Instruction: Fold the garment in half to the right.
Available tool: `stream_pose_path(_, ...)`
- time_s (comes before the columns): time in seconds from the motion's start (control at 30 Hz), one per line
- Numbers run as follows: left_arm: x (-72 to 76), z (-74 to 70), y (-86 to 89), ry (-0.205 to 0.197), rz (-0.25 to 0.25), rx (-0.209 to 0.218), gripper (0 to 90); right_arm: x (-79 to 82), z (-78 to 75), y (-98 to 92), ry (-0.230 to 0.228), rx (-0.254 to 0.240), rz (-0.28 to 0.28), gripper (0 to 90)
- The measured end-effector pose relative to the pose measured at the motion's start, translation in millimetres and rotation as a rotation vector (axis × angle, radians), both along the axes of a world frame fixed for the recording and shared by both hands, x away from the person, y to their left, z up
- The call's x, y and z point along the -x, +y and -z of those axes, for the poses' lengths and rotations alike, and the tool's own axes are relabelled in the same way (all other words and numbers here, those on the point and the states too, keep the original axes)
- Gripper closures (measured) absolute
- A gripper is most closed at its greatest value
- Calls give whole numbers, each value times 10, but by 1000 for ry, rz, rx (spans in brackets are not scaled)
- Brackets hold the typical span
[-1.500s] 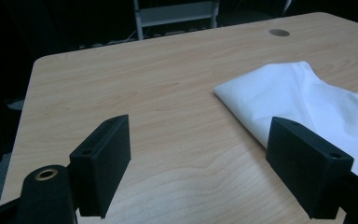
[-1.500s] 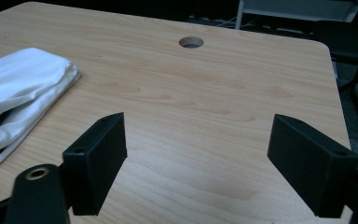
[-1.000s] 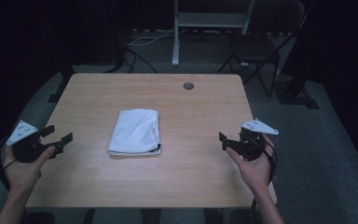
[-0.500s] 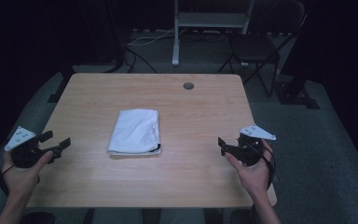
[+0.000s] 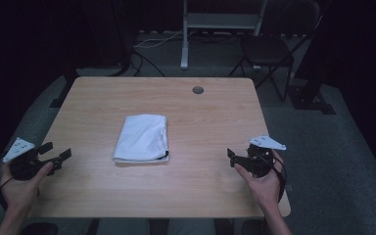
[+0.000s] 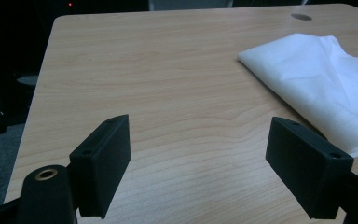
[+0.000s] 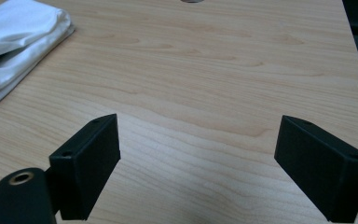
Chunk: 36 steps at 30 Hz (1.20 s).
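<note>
Folded white cloth (image 5: 142, 138) lies mid-table (image 5: 205, 117), untouched. Left tool (image 5: 54, 157) at the left edge and right tool (image 5: 232, 157) near the right edge: jaws wide apart, empty.

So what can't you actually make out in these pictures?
- What the folded white cloth is, or how many layers: its far end is cut off by the edge in the left gripper view and the right gripper view.
- The dark strip at its near right corner: too small in the high view.
- The room behind the table: too dark.
- The chair: mostly in shadow.
</note>
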<state>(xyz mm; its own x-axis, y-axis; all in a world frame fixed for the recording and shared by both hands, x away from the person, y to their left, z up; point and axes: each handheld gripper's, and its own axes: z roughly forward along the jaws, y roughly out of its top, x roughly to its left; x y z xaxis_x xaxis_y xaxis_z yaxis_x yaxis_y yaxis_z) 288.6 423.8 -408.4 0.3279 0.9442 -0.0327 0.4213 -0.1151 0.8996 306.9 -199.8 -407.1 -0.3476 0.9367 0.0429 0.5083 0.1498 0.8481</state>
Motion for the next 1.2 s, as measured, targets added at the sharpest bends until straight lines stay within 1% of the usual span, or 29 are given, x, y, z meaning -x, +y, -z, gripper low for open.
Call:
stream_pose_path(0.23,-10,34,-17,-4,-2,9,216,-4,41,16,6,0,-4,135)
stream_pose_path(0.33,-15,45,-32,-3,3,7,216,-5,63,17,11,-4,-2,135)
stream_pose_path(0.37,-15,53,-41,-4,2,13,217,-8,73,17,10,-2,-3,135)
stream_pose_path(0.4,-16,59,-43,-3,5,6,216,-7,82,19,14,-5,-3,135)
stream_pose_path(0.5,-13,77,-54,-1,7,4,216,-9,118,28,21,-8,-2,135)
stream_pose_path(0.57,-11,90,-55,-3,4,5,216,-9,140,38,24,3,-5,135)
stream_pose_path(0.8,-8,133,-75,-2,7,0,216,-13,225,40,41,-7,2,135)
stream_pose_path(1.07,-8,161,-89,-10,7,-6,216,-13,267,47,41,-14,-2,135)
stream_pose_path(1.2,-2,178,-88,-19,4,3,216,-9,290,45,46,-18,1,135)
